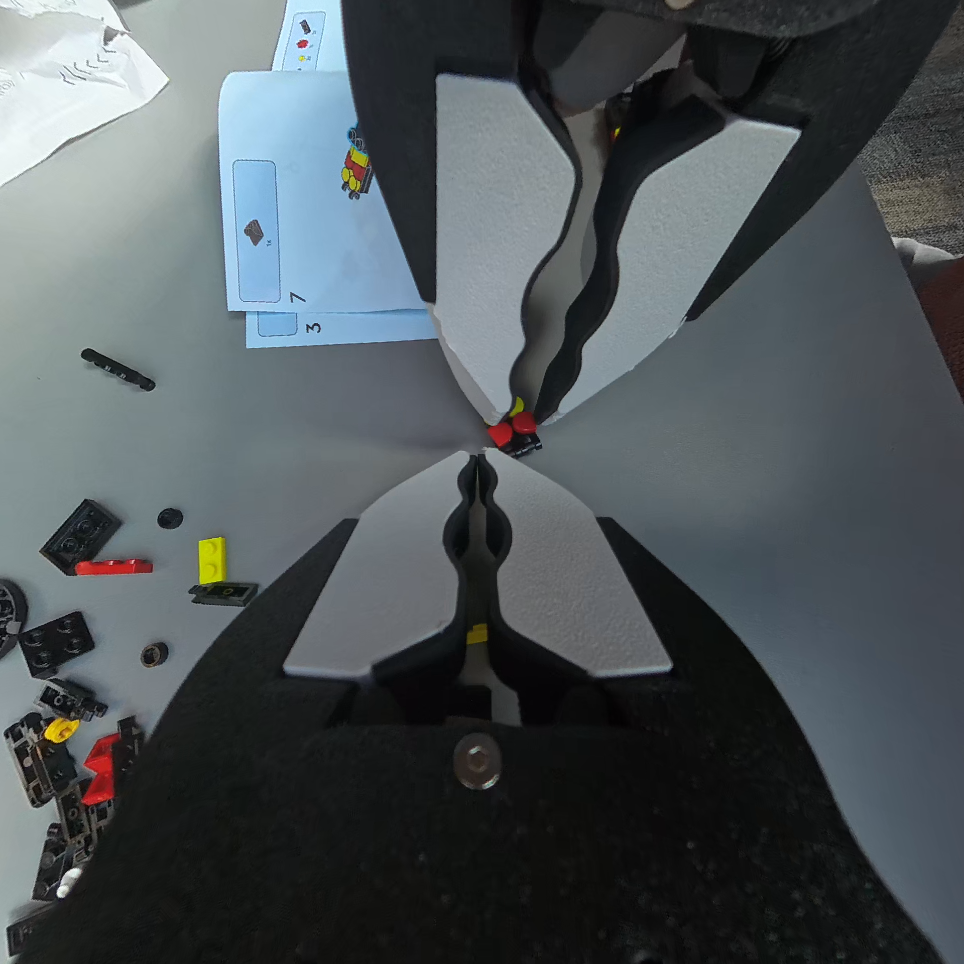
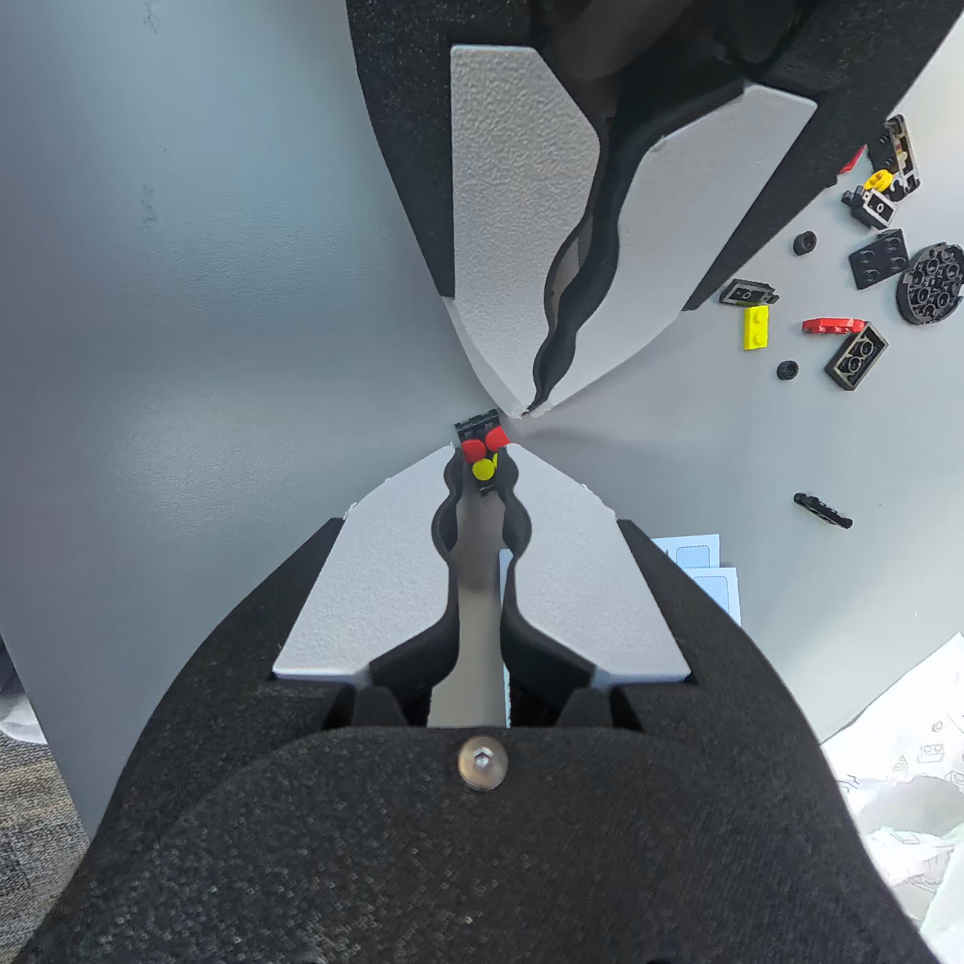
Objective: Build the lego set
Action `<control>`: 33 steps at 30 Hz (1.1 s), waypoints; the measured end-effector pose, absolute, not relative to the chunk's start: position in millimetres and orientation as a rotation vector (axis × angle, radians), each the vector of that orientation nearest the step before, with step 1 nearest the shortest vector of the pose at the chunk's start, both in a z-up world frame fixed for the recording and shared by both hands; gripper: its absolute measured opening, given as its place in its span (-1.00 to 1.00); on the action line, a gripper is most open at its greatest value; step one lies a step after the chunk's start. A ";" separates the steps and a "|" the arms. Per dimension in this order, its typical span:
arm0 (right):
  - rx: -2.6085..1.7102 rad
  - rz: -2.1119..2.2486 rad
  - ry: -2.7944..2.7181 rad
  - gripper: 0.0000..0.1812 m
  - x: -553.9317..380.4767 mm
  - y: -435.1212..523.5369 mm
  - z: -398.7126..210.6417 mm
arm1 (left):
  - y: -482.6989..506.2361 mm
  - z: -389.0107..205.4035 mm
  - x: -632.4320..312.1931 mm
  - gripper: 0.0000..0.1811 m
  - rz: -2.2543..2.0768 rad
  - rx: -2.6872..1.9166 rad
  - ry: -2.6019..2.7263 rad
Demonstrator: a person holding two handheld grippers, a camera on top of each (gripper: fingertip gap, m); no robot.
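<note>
Above the grey table [image 1: 730,521] we log two grippers tip to tip: right gripper [image 2: 482,472] clamped on the small red, yellow and black model [image 2: 482,454]; left gripper [image 1: 477,459] fully closed, tips just beside it, gripping nothing.

A small black build [image 2: 482,451] with two red round tiles and yellow ones on top is sitting above the grey table, while loose bricks [image 2: 855,292] are lying scattered aside.
</note>
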State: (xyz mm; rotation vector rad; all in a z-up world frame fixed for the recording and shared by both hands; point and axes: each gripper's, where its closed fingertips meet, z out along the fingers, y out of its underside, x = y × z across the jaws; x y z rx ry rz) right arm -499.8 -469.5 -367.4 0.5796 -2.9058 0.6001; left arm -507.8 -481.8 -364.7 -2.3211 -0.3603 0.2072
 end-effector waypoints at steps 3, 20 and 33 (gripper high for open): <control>0.580 0.603 -2.909 -0.86 -499.5 -469.3 -366.9 | -482.1 -364.5 -508.1 -1.00 0.207 -2.318 -0.363; 0.360 0.838 -2.965 -1.00 -501.5 -466.2 -357.1 | -481.5 -365.3 -501.3 -1.00 0.249 -2.328 -0.375; 0.449 0.769 -2.961 -1.00 -499.9 -472.2 -362.3 | -481.5 -366.5 -504.3 -1.00 0.234 -2.323 -0.378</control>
